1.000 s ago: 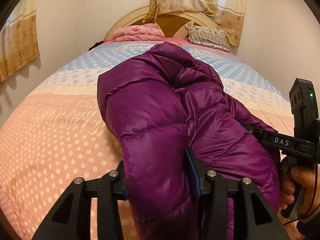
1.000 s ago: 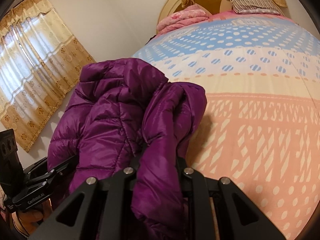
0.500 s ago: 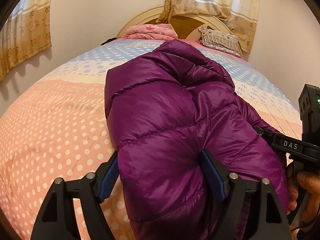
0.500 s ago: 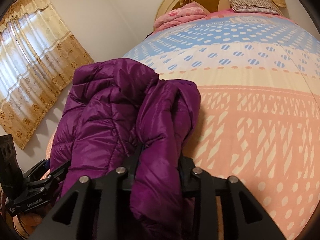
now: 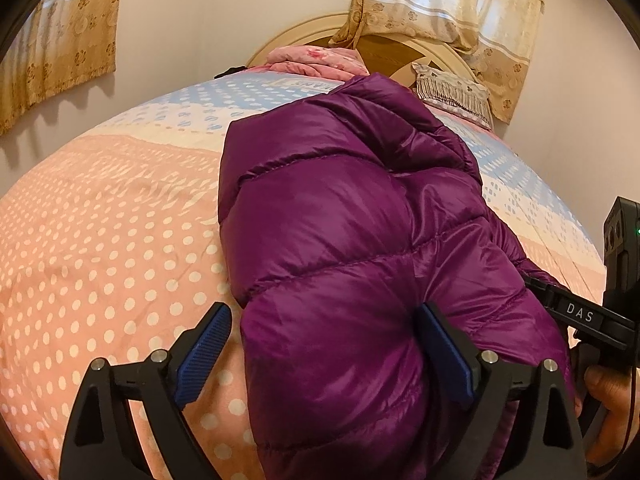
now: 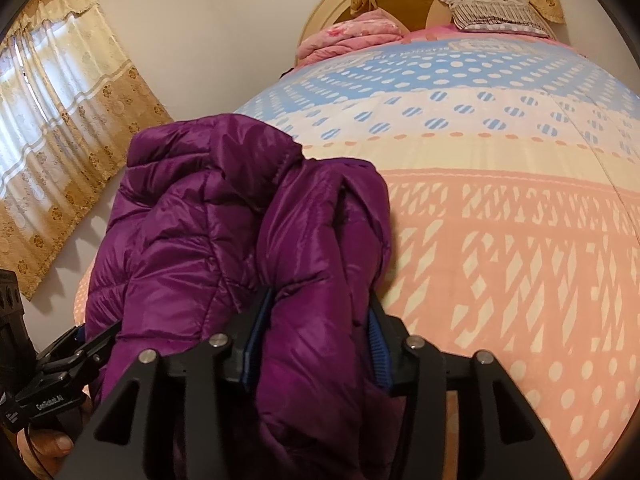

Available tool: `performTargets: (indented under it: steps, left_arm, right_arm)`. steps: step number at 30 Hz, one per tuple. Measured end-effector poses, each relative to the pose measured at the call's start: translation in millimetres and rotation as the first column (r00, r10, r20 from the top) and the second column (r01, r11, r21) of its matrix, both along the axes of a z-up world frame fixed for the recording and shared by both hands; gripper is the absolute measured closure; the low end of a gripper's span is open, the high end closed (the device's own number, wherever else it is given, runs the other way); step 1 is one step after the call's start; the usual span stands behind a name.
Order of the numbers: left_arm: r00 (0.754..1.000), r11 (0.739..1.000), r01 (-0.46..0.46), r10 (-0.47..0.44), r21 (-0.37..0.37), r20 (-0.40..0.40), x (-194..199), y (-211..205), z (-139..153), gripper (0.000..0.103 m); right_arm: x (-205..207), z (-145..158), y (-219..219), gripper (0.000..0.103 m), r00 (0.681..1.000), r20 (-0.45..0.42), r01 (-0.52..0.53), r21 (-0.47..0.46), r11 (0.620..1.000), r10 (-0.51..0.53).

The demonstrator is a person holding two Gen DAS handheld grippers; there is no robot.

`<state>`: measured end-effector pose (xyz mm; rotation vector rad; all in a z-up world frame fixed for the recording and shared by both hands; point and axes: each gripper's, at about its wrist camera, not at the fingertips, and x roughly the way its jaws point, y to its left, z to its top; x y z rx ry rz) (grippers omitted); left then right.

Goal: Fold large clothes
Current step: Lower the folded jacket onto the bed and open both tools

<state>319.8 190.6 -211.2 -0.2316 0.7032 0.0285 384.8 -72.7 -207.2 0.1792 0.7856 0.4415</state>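
A bed (image 5: 100, 240) with a dotted pink, cream and blue cover carries a purple puffer jacket (image 5: 340, 240); beyond the jacket, by the headboard (image 5: 432, 46), lie a folded pink quilt (image 5: 316, 60) and a fringed pillow (image 5: 452, 90).

The jacket (image 5: 360, 264) is a shiny purple quilted puffer, bunched into a thick, puffy heap with stitched seams running across its panels. Seen from the left wrist, its near end lies between the jaws, closer to the right-hand one and clear of the left-hand one, and the bulk stretches away ahead of them. Seen from the right wrist, a folded edge of the jacket (image 6: 312, 280) fills the gap between the jaws, while the rest mounds up ahead and to their left.
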Motion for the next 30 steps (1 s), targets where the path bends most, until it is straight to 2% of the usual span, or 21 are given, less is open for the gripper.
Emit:
performTargets:
  steps: [5,14,16,18,22,25,27,30]
  left_arm:
    - [1.0,1.0,-0.009,0.009,-0.017,0.004,-2.8,-0.1,-1.8,0.007]
    - [1.0,0.997,-0.029,0.029,0.067,0.0,-6.3,-8.8,9.7,0.007]
    - [0.998,0.99,-0.062,0.058,0.125,0.032,-17.6,-10.5,24.3,0.007]
    - [0.994,0.984,-0.091,0.08,0.15,0.078,-32.6,-12.4,42.4,0.007]
    - [0.978,0.987,-0.096,0.07,0.131,0.195,-72.7,-15.6,92.6,0.007]
    - [0.967,0.984,-0.089,0.05,0.151,0.25,-97.3,-23.1,122.8,0.007]
    - [0.96,0.985,-0.079,0.034,0.154,0.277,-109.0,-26.7,136.0,0.007]
    - [0.945,0.984,-0.076,0.019,0.161,0.327,-129.5,-31.9,154.0,0.007]
  right_arm:
    - [1.8,-0.4,1.0,0.049,1.0,-0.001,0.008,-0.014,1.0,-0.008]
    - [1.0,11.0,-1.0,0.034,0.999,0.009,0.045,-0.1,0.994,-0.044]
    - [-8.4,21.4,-4.6,0.031,0.998,0.034,0.059,-0.12,0.991,-0.055]
    - [-22.3,37.3,-7.5,0.03,0.996,0.076,0.064,-0.13,0.989,-0.054]
    - [-63.9,81.7,-11.6,0.021,0.98,0.194,0.082,-0.14,0.987,-0.054]
    - [-96.8,107.6,-7.3,0.017,0.961,0.273,0.09,-0.164,0.982,-0.042]
    - [-112.1,117.1,-1.7,0.012,0.951,0.308,0.086,-0.173,0.981,-0.029]
    - [-131.9,129.2,5.3,0.012,0.938,0.347,0.08,-0.171,0.982,-0.016]
